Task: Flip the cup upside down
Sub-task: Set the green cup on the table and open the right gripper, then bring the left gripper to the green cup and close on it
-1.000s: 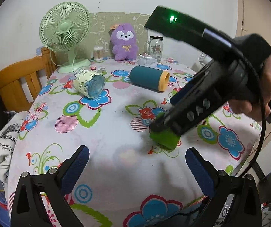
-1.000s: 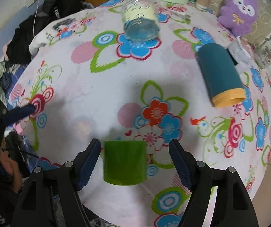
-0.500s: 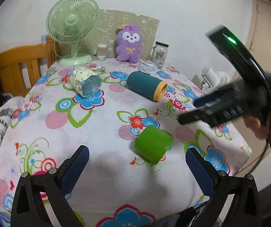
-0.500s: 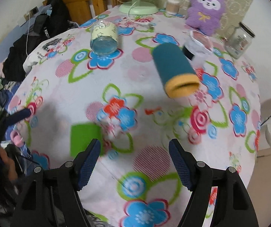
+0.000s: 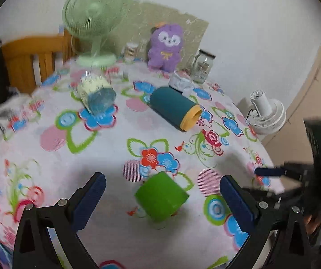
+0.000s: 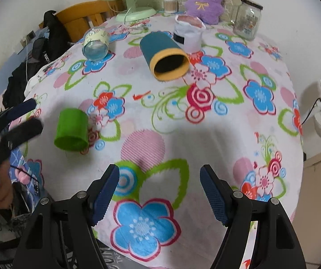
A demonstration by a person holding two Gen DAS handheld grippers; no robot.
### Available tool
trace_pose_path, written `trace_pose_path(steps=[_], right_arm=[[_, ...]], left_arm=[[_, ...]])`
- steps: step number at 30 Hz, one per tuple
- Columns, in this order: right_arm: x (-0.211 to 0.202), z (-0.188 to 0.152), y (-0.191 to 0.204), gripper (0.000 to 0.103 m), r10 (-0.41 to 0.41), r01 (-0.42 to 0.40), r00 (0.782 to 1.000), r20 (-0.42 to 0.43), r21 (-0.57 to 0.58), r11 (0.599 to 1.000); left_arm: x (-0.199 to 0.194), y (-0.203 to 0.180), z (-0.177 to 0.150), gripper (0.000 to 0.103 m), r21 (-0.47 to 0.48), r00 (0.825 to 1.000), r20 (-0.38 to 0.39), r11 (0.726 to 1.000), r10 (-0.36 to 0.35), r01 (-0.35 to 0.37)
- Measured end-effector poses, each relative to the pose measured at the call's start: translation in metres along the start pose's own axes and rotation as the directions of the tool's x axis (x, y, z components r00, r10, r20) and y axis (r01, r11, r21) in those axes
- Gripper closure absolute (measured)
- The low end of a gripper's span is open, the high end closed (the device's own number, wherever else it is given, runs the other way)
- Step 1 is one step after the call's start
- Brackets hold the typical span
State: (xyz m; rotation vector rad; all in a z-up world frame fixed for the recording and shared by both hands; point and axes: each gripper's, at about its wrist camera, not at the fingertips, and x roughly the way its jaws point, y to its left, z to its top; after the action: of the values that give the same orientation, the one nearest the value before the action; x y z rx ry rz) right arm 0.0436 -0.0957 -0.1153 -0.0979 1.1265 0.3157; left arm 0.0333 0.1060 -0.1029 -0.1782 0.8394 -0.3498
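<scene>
Your left gripper [image 5: 161, 192] is spread wide, its two blue-padded fingers [image 5: 90, 198] well apart with nothing between them, held low and pointing forward. From your right wrist camera it shows at the left edge as dark, blurred fingers, so its detail there is hard to read. Your right gripper [image 6: 159, 194] is also spread, its blue pads [image 6: 214, 196] apart and gripping nothing. From your left wrist camera it appears at the far right edge, turned sideways and blurred, with a green light lit on its body.
</scene>
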Motion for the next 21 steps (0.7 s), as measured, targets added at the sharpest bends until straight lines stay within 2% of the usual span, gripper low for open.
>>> trace_pose_path(steps=[2,8,14,21], right_arm=[[0.002,-0.004,-0.002,0.026,0.008,-0.008,1.000,0.002,0.003,1.000],[0.007,-0.015,-0.007,0.026,0.028,-0.028,1.000,0.010,0.004,1.000],[0.008,-0.024,-0.014,0.026,0.061,-0.062,0.998,0.032,0.022,0.998],[0.005,-0.039,-0.015,0.026,0.069,-0.071,0.996,0.051,0.023,0.997]], left_arm=[[0.013,0.003,0.006,0.000,-0.059,0.998,-0.060,0.998,0.002,-0.006],[0.033,0.018,0.014,0.000,-0.196,0.992,-0.122,0.980,0.015,-0.039],[0.043,0.022,0.017,0.000,-0.259,0.986,-0.163,0.964,0.021,-0.063],[0.054,0.014,0.016,0.000,-0.283,0.978,-0.210,0.956,0.021,-0.082]])
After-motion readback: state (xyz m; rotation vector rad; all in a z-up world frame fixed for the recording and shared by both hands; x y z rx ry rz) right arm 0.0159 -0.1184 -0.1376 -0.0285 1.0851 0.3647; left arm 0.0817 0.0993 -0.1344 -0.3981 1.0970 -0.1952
